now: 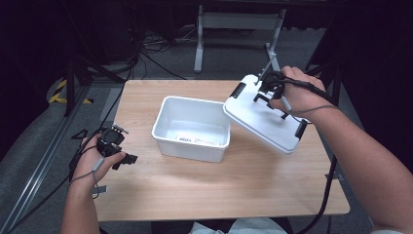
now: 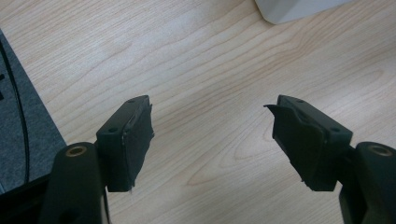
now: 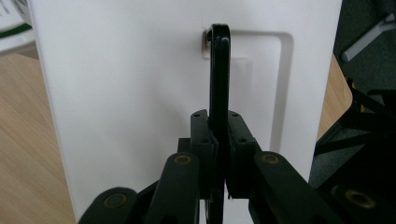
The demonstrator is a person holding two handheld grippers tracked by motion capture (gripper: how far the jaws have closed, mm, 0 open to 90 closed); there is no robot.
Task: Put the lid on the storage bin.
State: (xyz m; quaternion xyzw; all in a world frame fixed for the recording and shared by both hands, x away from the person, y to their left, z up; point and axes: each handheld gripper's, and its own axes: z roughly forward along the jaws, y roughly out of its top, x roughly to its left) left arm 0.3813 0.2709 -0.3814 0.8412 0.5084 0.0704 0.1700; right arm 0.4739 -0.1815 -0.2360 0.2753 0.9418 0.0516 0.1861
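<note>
Right hand-held gripper (image 3: 218, 140) clamps lid (image 1: 265, 114) handle (image 3: 218, 70); left hand-held gripper (image 2: 212, 135) open, idle. I'd level lid, then lower squarely over bin (image 1: 192, 127) at 9 o'clock.

My open white rectangular plastic bin (image 1: 192, 127) sits mid-table; its flat white plastic lid (image 1: 263, 117) with black clips hangs tilted beside the bin's right rim, lifted by its black handle (image 3: 218, 74).

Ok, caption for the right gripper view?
Right gripper shut on the black handle of the white lid, with wooden table behind.
</note>
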